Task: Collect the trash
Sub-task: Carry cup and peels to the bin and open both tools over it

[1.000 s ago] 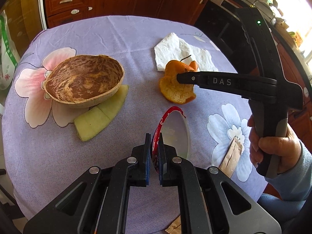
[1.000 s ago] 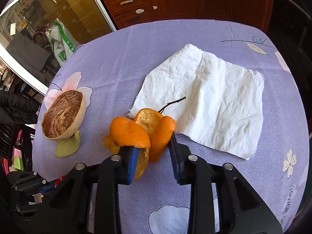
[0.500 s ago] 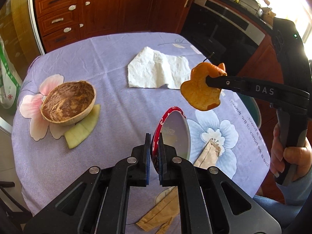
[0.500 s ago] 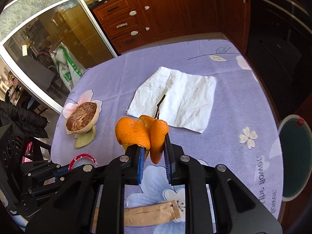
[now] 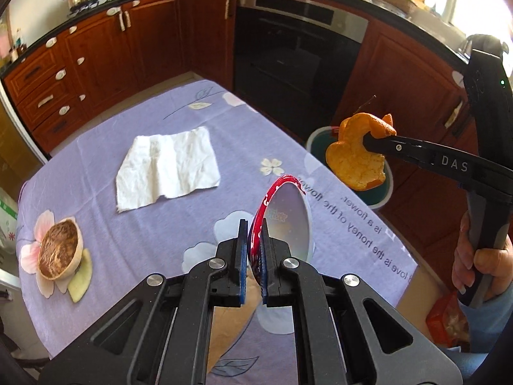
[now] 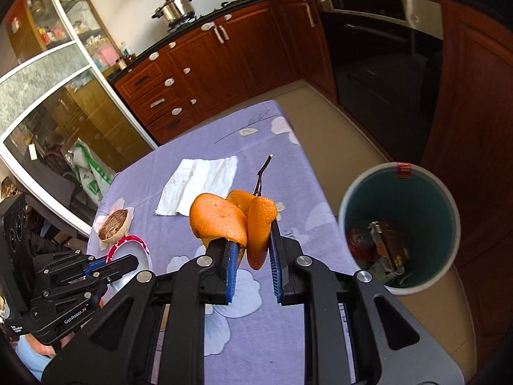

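Note:
My right gripper (image 6: 251, 252) is shut on an orange peel (image 6: 224, 221) with a dark stem, held in the air past the table's right side. In the left wrist view the same peel (image 5: 356, 157) hangs from the right gripper (image 5: 368, 139) over the bin (image 5: 381, 192). The bin (image 6: 400, 227), white outside and teal inside, stands on the floor to the right with trash in it. My left gripper (image 5: 253, 253) is shut on the rim of a red-and-white plastic lid (image 5: 288, 218) held above the table.
On the lilac flowered tablecloth (image 5: 144, 224) lie a white napkin (image 5: 166, 168), a brown melon shell (image 5: 59, 250) with a pale rind slice (image 5: 81, 276), and a brown paper wrapper (image 5: 231, 324) near the front edge. Wooden cabinets and a dark oven stand behind. A hand (image 5: 481, 269) grips the right handle.
Both grippers rose and swung right. The orange peel left the table and now hangs over the bin. The lid stays in the left gripper.

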The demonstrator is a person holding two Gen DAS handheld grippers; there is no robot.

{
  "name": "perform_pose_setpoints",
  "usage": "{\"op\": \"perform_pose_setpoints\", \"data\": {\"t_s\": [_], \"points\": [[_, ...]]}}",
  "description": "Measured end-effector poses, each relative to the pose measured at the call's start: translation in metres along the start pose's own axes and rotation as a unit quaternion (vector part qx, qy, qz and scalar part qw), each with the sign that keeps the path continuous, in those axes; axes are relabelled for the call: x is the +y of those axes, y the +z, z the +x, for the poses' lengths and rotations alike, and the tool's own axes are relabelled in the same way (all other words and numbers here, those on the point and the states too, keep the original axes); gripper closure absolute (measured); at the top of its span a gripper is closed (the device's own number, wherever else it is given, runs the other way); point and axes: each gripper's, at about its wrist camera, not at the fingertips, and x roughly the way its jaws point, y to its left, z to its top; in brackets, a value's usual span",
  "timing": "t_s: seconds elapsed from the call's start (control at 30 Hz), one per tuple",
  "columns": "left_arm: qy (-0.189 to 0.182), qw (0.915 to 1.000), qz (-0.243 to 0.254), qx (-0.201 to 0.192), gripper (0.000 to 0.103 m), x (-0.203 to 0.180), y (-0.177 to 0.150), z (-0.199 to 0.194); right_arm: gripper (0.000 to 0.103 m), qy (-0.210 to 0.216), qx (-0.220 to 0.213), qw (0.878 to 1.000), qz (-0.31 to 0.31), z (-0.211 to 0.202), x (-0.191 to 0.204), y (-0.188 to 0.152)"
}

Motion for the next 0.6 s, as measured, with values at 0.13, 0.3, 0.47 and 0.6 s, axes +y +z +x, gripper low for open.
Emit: {"op": "perform_pose_setpoints", "data": {"t_s": [0.13,0.3,0.47,0.6], "points": [[-0.014,0.9996,0.026,0.002,0.096,-0.032,0.021,0.008,0.086,-0.017,-0.016,0.999,0.035,-0.019,-0.042,-0.002],[-0.022,0.9979,0.061,0.011,0.096,-0.071,0.043,0.025,0.086,-0.04,-0.03,0.996,0.071,-0.037,-0.089,-0.006],[-0.031,0.995,0.091,0.028,0.096,-0.107,0.061,0.052,0.086,-0.07,-0.025,0.992,0.099,-0.04,-0.129,-0.013],[-0.039,0.9922,0.111,0.042,0.096,-0.134,0.075,0.079,0.086,-0.091,-0.008,0.988,0.122,-0.033,-0.155,-0.018]]}}
